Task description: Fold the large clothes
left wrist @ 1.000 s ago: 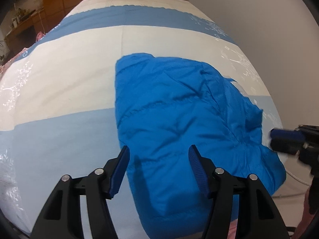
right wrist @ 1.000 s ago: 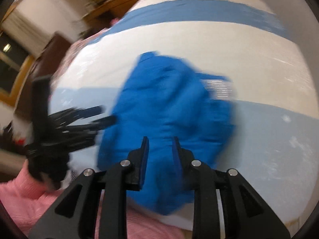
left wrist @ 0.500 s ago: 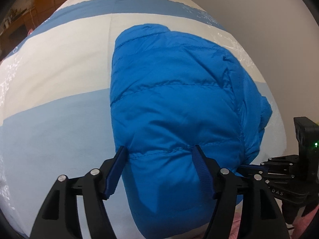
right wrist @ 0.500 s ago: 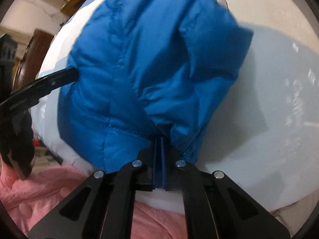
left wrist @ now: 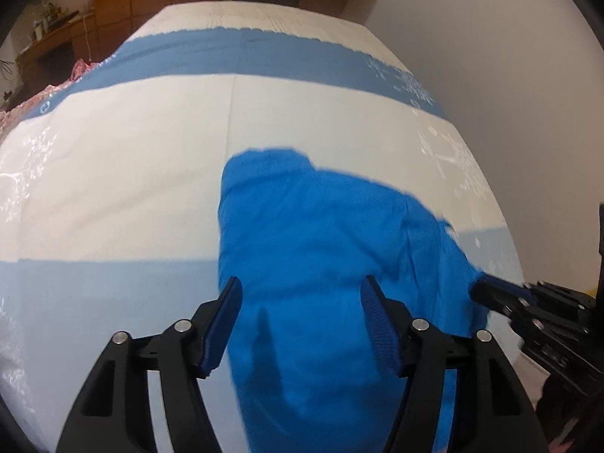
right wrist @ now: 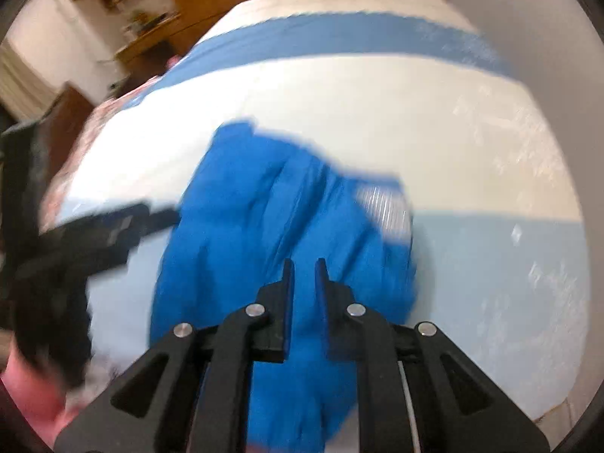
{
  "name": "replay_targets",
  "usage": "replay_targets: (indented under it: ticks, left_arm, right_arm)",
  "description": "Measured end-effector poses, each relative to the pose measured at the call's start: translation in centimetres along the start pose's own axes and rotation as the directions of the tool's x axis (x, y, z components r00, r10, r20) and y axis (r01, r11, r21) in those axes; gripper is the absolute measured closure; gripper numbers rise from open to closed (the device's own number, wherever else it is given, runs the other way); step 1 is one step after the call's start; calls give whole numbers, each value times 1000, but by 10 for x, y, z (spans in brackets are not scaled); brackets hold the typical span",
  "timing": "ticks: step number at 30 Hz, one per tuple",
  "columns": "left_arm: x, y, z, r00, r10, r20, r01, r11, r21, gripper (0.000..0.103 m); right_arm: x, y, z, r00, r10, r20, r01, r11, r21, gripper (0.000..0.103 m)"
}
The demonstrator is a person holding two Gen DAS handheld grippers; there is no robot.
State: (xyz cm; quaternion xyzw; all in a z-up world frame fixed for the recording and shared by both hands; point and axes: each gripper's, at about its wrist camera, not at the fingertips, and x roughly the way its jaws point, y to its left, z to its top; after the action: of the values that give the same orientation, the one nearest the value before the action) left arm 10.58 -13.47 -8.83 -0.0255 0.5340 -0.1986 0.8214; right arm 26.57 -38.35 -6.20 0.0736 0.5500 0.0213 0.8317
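A bright blue padded jacket (left wrist: 321, 249) lies bunched on the bed (left wrist: 132, 188), near its front right corner; it also shows in the right wrist view (right wrist: 264, 219). My left gripper (left wrist: 302, 298) is open and empty, raised above the jacket's near part. My right gripper (right wrist: 304, 268) has its jaws slightly apart with nothing between them, raised over the jacket's near edge. In the left wrist view the right gripper (left wrist: 490, 290) reaches in from the right at the jacket's side. In the right wrist view the left gripper (right wrist: 151, 215) shows blurred at the left.
The bed cover has white, light blue and darker blue bands (left wrist: 264, 53). A plain wall (left wrist: 490, 56) runs along the bed's right side. Wooden furniture (left wrist: 113, 0) stands beyond the far end. Pink patterned fabric (left wrist: 22, 102) lies at the bed's left edge.
Both grippers have pulled back up from the jacket. The right gripper, shut at the jacket's edge half a second ago, has opened slightly and let go. The jacket lies more bunched.
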Motion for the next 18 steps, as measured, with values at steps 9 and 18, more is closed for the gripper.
replay_targets:
  ticks: [9, 18]
  left_arm:
    - [70, 11, 9, 999, 22, -31, -24, 998, -54, 37]
    - [74, 6, 6, 997, 72, -35, -73, 997, -23, 38]
  right_arm:
    - [82, -28, 1, 997, -71, -13, 72, 995, 75, 97]
    - [81, -57, -9, 999, 49, 15, -50, 983, 174, 98]
